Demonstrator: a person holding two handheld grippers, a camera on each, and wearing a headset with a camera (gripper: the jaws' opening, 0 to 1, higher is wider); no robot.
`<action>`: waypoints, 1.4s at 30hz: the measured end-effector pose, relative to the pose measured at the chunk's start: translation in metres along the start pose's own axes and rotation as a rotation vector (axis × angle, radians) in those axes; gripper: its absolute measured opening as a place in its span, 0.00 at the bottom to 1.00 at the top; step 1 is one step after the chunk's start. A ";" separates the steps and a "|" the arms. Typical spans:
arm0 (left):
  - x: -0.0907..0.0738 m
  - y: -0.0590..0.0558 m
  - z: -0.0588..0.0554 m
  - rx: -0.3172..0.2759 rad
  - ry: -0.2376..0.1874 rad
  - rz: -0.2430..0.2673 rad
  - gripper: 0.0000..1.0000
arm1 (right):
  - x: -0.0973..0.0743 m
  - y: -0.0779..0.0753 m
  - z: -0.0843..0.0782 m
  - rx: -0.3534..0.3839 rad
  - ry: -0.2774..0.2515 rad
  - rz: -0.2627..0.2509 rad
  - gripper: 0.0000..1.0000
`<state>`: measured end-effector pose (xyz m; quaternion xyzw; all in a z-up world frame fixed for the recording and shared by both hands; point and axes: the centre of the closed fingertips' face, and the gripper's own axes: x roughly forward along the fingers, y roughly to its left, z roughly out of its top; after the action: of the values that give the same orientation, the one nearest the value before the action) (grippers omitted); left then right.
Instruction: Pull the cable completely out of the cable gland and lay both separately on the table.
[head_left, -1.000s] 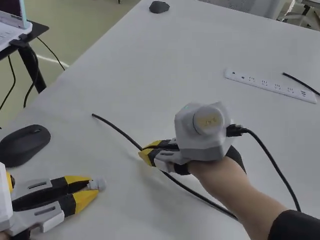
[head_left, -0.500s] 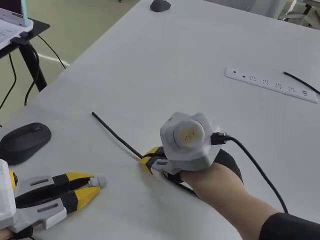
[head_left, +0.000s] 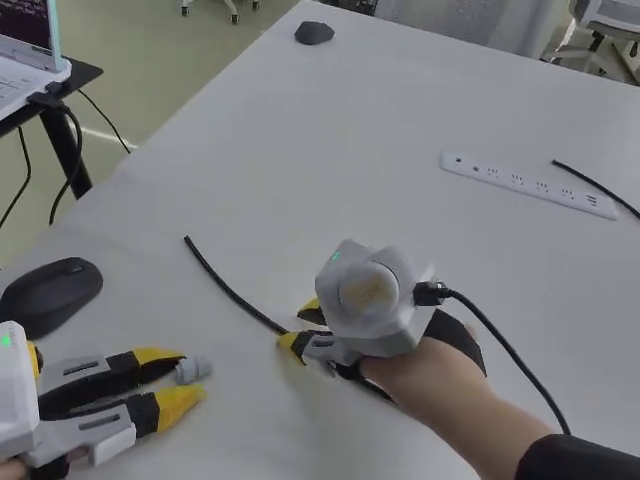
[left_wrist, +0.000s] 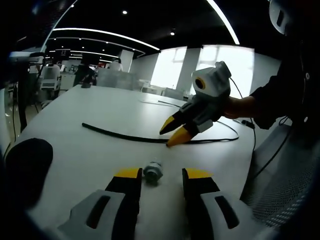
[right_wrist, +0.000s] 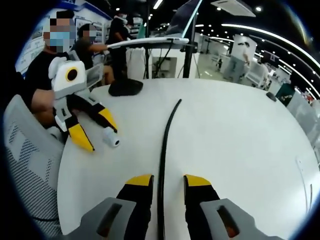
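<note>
Cable (right_wrist: 167, 130): one, between slightly parted right tool (right_wrist: 167, 181) | cable gland (left_wrist: 152, 171): one, between wide left tool (left_wrist: 162, 175)

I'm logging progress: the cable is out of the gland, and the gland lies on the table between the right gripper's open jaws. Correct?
Wrong side. The gland lies on the table between the open jaws of the left gripper, as the left gripper view shows. The cable is out of it, and runs between the jaws of the right gripper.

White table (head_left: 350, 120): cable (head_left: 225, 285), gland (head_left: 190, 370), mouse (head_left: 50, 293), power strip (head_left: 520, 183).
</note>
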<state>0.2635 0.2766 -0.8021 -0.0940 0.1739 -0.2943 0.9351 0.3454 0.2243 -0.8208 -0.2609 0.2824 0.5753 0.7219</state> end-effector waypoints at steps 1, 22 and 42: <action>0.000 0.000 0.001 -0.003 -0.003 0.000 0.39 | -0.001 0.000 -0.001 0.002 0.000 -0.001 0.22; 0.004 -0.008 0.043 0.034 -0.044 0.009 0.99 | -0.035 -0.015 -0.017 0.168 -0.045 -0.104 0.99; 0.017 -0.015 0.048 0.088 0.114 0.050 0.99 | -0.150 -0.058 -0.129 0.482 0.074 -0.281 0.99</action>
<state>0.2873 0.2578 -0.7582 -0.0318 0.2160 -0.2832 0.9339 0.3619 0.0200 -0.8026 -0.1392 0.3983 0.3757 0.8251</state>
